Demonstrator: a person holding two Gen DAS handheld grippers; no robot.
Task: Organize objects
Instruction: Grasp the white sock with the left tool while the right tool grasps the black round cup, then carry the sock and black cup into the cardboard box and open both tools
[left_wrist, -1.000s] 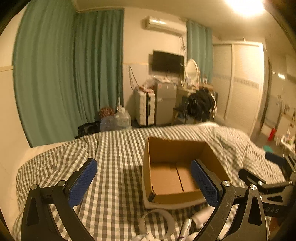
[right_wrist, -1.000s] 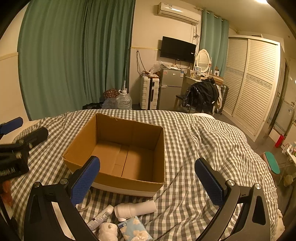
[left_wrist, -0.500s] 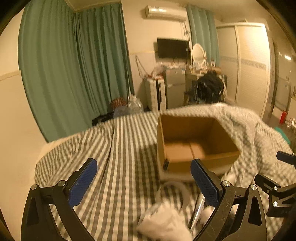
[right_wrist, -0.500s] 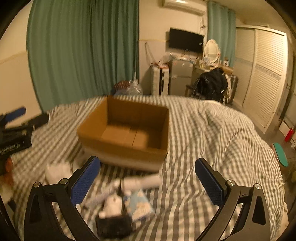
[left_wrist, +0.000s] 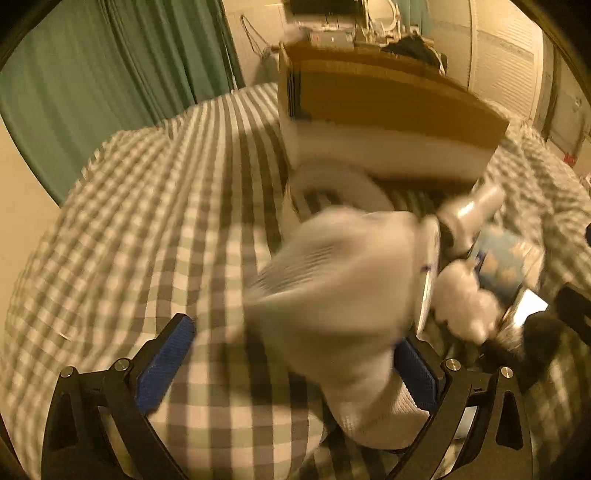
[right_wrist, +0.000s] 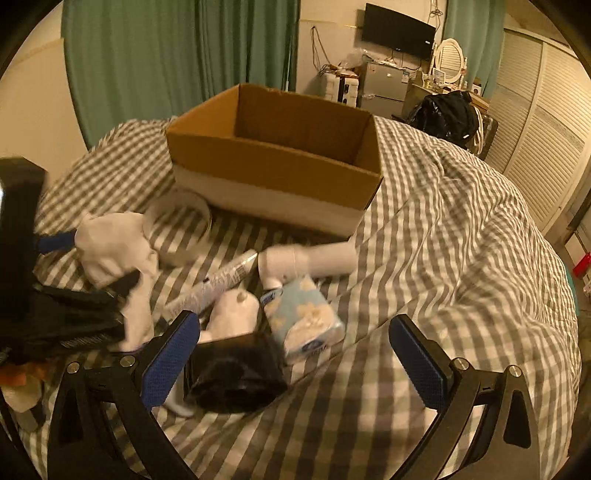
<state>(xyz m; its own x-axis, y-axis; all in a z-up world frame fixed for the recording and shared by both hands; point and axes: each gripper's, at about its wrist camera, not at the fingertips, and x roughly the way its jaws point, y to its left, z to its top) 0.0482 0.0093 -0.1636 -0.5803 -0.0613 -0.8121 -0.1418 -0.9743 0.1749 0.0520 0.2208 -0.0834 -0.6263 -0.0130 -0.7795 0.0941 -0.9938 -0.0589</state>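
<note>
An open cardboard box (right_wrist: 273, 158) stands on the checked bed; it also shows in the left wrist view (left_wrist: 388, 99). In front of it lie a white sock (right_wrist: 114, 251), a tape ring (right_wrist: 177, 229), a tube (right_wrist: 218, 284), a white bottle (right_wrist: 306, 258), a blue tissue pack (right_wrist: 306, 317) and a black pouch (right_wrist: 232, 373). My left gripper (left_wrist: 291, 358) is open, low over the bed, with the white sock (left_wrist: 332, 295) between its fingers. My right gripper (right_wrist: 295, 347) is open and empty above the tissue pack and pouch.
The checked duvet (right_wrist: 461, 258) covers the whole bed. Green curtains (right_wrist: 177, 55) hang behind. A small fridge (right_wrist: 384, 88), a chair with dark clothes (right_wrist: 447, 114) and a slatted wardrobe (right_wrist: 546, 122) stand beyond the bed.
Both grippers have dropped and tilted down toward the pile of objects. The left gripper has come up around the white sock. Both stay open.
</note>
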